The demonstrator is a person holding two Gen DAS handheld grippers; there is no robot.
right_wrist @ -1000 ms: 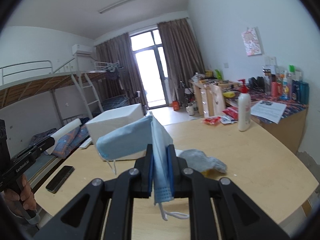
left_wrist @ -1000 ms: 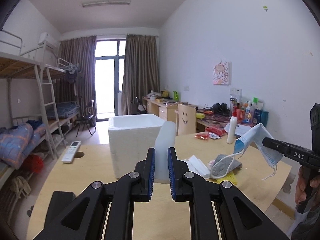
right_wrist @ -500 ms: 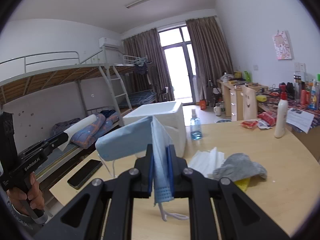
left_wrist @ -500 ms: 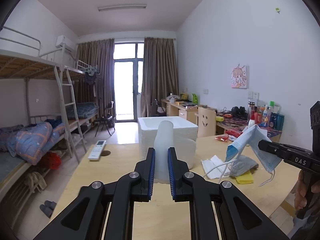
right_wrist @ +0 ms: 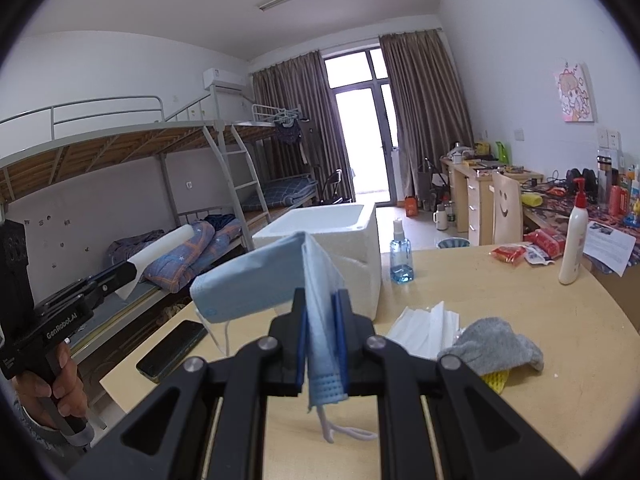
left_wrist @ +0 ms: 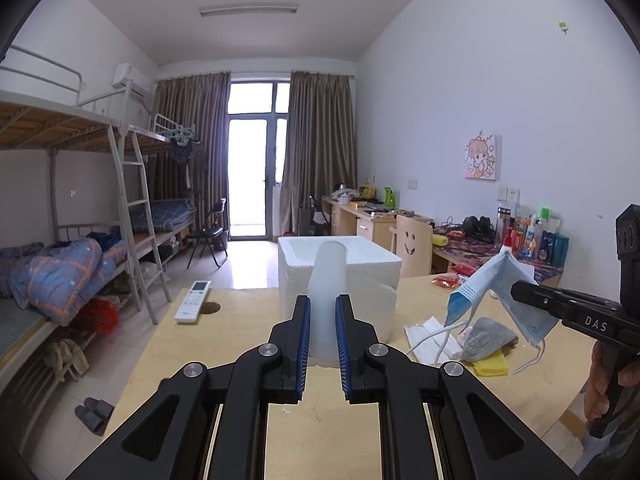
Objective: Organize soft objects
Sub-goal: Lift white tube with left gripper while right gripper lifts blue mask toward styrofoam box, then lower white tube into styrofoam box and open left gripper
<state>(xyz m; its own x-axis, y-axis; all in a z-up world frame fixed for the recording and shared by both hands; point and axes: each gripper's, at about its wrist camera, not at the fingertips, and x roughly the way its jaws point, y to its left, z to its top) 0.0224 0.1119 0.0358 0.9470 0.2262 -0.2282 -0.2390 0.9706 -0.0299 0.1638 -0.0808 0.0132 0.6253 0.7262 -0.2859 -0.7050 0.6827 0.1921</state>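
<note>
My left gripper (left_wrist: 322, 344) is shut on a white rolled soft sheet (left_wrist: 328, 280) that stands up between its pads, in front of the white foam box (left_wrist: 360, 256). My right gripper (right_wrist: 321, 340) is shut on a blue face mask (right_wrist: 272, 280), held above the wooden table (right_wrist: 520, 400); the mask also shows in the left wrist view (left_wrist: 500, 292), right of the box. A grey sock (right_wrist: 496, 344) lies on a yellow sponge (right_wrist: 496, 380) beside white tissues (right_wrist: 424, 324) on the table.
A blue spray bottle (right_wrist: 401, 252), a white lotion bottle (right_wrist: 574, 240) and red snack packets (right_wrist: 508, 254) stand on the table. A black phone (right_wrist: 172, 350) lies at its left edge, a remote (left_wrist: 192, 300) near a cable hole. Bunk beds stand left, a cluttered desk right.
Both grippers have swung left across the room and pulled back a little from the table, each keeping its hold. The foam box now sits more centred behind the left gripper.
</note>
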